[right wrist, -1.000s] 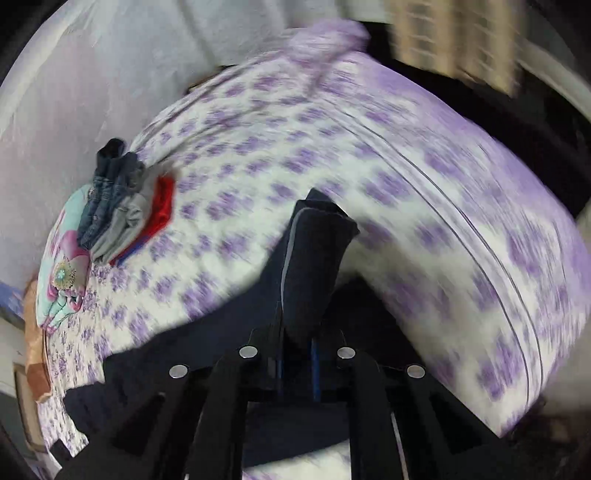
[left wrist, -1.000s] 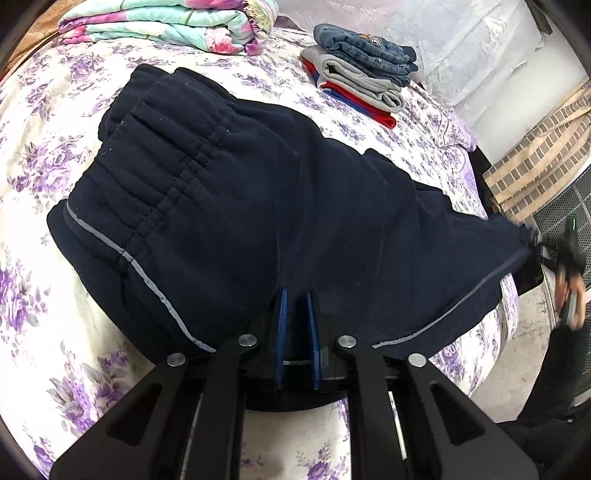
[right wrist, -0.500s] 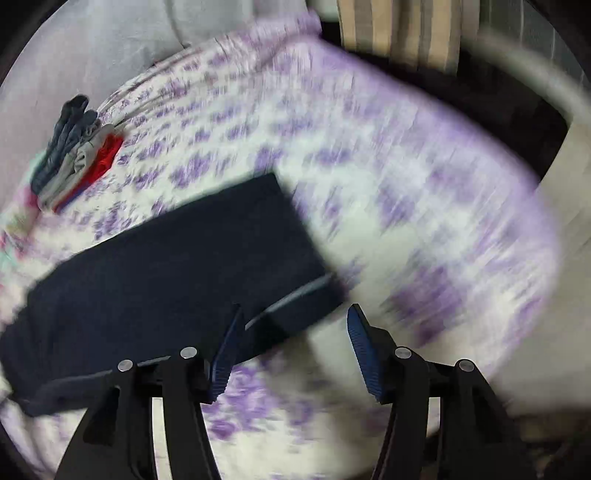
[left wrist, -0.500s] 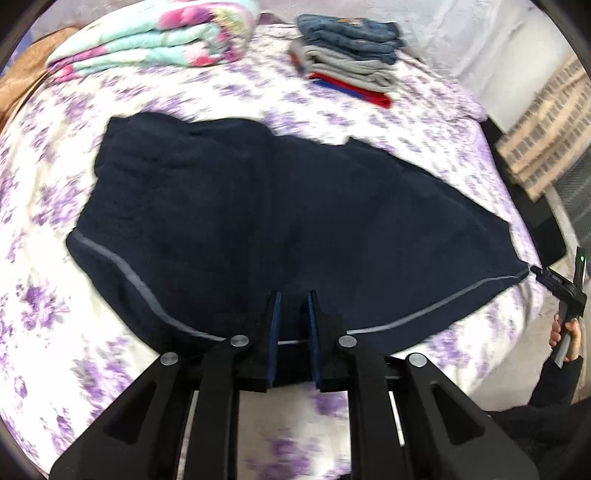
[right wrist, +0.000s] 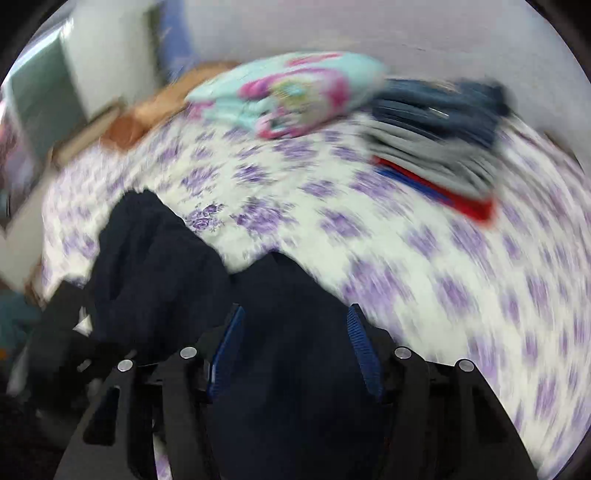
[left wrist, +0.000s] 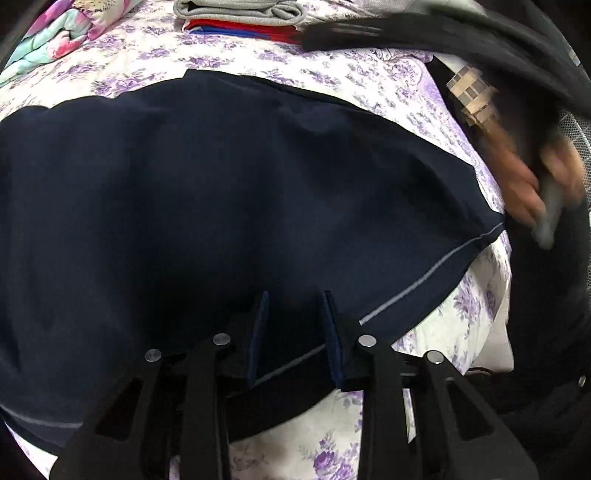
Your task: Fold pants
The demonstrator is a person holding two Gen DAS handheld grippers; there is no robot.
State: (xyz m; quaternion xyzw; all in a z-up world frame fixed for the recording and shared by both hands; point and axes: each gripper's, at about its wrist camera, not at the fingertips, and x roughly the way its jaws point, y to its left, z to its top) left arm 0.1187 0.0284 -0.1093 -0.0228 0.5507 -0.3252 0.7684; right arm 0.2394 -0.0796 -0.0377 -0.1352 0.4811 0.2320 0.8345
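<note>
1. The dark navy pants (left wrist: 229, 192) lie spread flat across the near part of the bed (left wrist: 373, 88), their grey side stripe (left wrist: 424, 280) running along the near edge toward the bed's right-hand edge, where the leg end just reaches the drop-off.

2. The left gripper (left wrist: 293, 325) sits at that near edge with its blue pads parted and the striped seam lying between them; it is not pinching the cloth.

3. The right gripper (right wrist: 293, 332) hovers over dark fabric with its fingers spread wide and nothing held. Its view is badly smeared, so I cannot tell exactly which part of the pants lies beneath it.

4. The step in hand looks like regrasping for the next fold. To do it well, take both layers at the hem end and at the seam, so the top layer does not slide off the lower one.

5. Carry the leg end toward the waistband, keeping the stripe edge straight and aligned.

6. Keep clear of the folded clothes stack (left wrist: 240, 18) and the floral quilt (left wrist: 55, 33) along the far edge.
</note>
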